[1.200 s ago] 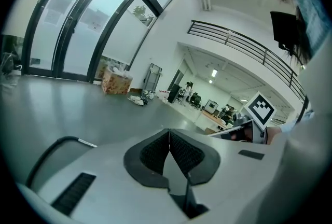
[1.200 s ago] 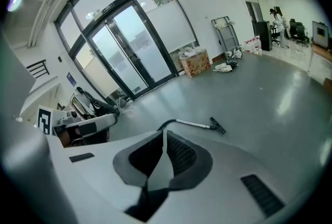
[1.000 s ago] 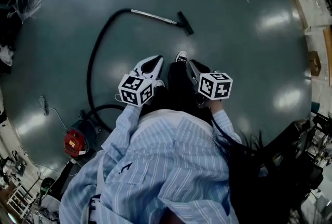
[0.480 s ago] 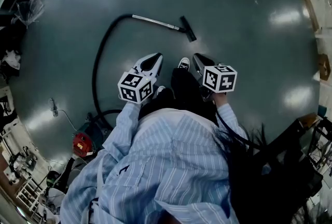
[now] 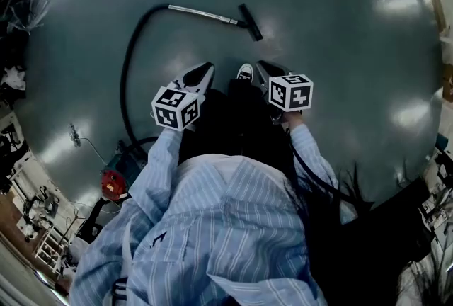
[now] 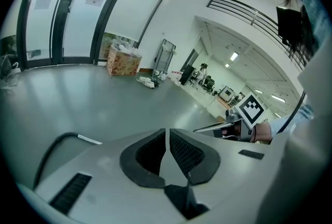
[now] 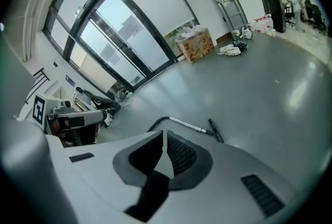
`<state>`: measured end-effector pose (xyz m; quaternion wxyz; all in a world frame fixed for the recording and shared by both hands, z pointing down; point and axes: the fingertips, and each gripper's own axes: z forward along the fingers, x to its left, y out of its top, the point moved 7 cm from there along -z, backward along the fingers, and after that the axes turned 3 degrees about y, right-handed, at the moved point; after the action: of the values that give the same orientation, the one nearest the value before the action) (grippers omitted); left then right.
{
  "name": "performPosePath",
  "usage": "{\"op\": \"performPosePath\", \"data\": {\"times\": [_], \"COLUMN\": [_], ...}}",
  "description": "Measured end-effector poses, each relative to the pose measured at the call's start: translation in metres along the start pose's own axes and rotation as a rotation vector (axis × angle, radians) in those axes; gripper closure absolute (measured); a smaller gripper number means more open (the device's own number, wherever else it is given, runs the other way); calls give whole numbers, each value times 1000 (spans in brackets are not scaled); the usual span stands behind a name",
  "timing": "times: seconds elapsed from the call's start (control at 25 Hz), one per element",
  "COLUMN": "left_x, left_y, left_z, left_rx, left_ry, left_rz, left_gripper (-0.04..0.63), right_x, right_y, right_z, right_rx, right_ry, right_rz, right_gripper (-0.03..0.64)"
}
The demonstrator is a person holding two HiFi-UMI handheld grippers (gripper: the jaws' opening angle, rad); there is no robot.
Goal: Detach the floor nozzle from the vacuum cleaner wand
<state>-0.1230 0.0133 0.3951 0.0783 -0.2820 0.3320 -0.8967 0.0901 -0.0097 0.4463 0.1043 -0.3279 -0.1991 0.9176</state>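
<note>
A silver vacuum wand lies on the grey floor ahead of me, ending in a black floor nozzle; both also show small in the right gripper view, wand and nozzle. A black hose curves from the wand back to the red vacuum body. My left gripper and right gripper are held side by side above my shoes, well short of the nozzle. Both are shut with nothing between the jaws. In the left gripper view only the hose end shows.
Workbenches and clutter line the left edge of the floor, cables trail near the vacuum body. A cardboard box and a folded trolley stand by the far windows.
Both grippers have moved forward and lower, towards the wand and nozzle, which now sit nearer in the head view. Their jaws stay shut.
</note>
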Motion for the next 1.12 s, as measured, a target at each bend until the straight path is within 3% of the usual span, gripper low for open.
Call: {"op": "performPosePath", "data": {"times": [0.32, 0.76, 0.92, 1.12], "left_x": [37, 130, 171, 210], "left_y": [-9, -40, -52, -72], "left_z": [87, 216, 255, 297], "left_rx": [111, 328, 379, 423], "left_ry": [2, -114, -123, -167], "left_rz": [72, 230, 332, 366], "left_gripper": [588, 588, 588, 585], "right_x": [-58, -137, -167, -207], "right_y": [-1, -1, -11, -23], "right_z": [52, 144, 188, 237], "right_rx": [60, 46, 56, 108], "right_ry": [-46, -147, -204, -265], "right_rz": [-14, 9, 53, 83], "right_gripper": [588, 588, 586, 583]}}
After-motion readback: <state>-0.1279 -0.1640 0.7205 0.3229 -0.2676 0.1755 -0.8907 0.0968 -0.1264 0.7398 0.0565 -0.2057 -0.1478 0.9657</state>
